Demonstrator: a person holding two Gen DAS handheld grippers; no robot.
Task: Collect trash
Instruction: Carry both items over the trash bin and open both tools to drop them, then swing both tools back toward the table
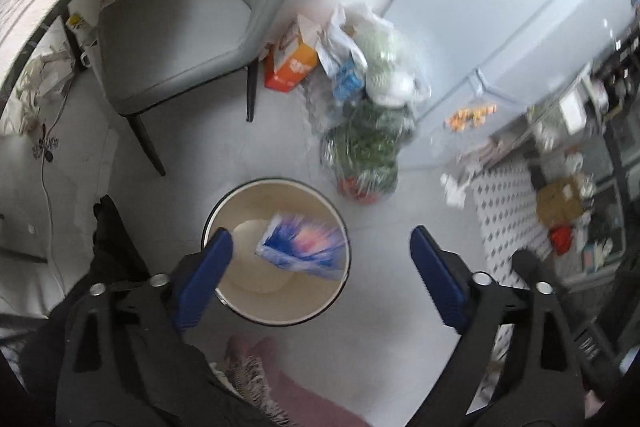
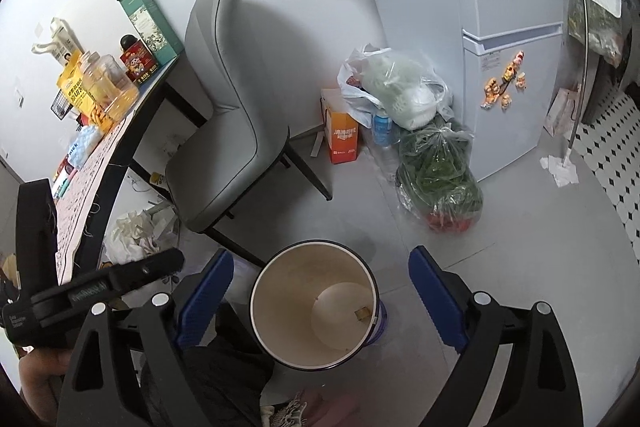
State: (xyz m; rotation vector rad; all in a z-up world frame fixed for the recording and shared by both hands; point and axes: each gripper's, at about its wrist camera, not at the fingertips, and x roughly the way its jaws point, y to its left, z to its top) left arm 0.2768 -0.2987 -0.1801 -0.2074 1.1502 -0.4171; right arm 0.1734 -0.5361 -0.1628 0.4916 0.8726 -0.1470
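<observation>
Left claw: your left claw [image 1: 320, 259] hung over the bin with its 2 blue fingers [image 1: 208, 275] spread wide apart, gripping nothing.
Right claw: your right claw [image 2: 320, 291] was also held wide apart and empty, above and on either side of the bin's mouth.
Bin: the round trash bin [image 1: 276, 319] [image 2: 312, 359] stood upright on the grey floor [image 1: 380, 367], dark rim, cream inside.
Trash: in your left view a blue, white and pink wrapper [image 1: 304, 247] showed blurred inside the bin's opening, clear of both fingers; whether it had landed you could not tell. Your right view showed only a small tan scrap [image 2: 362, 314] on the bin's bottom.
Chair: a grey padded chair [image 1: 172, 39] [image 2: 228, 131] stood beyond the bin, tucked beside the table [image 2: 100, 163].
Table: it carried a clear plastic jar [image 2: 106, 83], a green box [image 2: 150, 23] and a small red tin [image 2: 138, 65] near the wall.
Under the table: crumpled white paper [image 2: 132, 235] lay on the floor.
By the fridge: an orange carton [image 1: 290, 61] [image 2: 344, 139], a white plastic bag [image 2: 394, 87] and a clear bag of greens [image 1: 364, 151] [image 2: 438, 179] sat together against the white fridge [image 2: 508, 75], which bore small magnets [image 2: 502, 83].
Far right: a white mop [image 2: 564, 163] rested on the floor near black-and-white tiles [image 2: 608, 155].
Left gripper body: seen in your right view, its black frame [image 2: 92, 287] sat at the left edge beside the table.
</observation>
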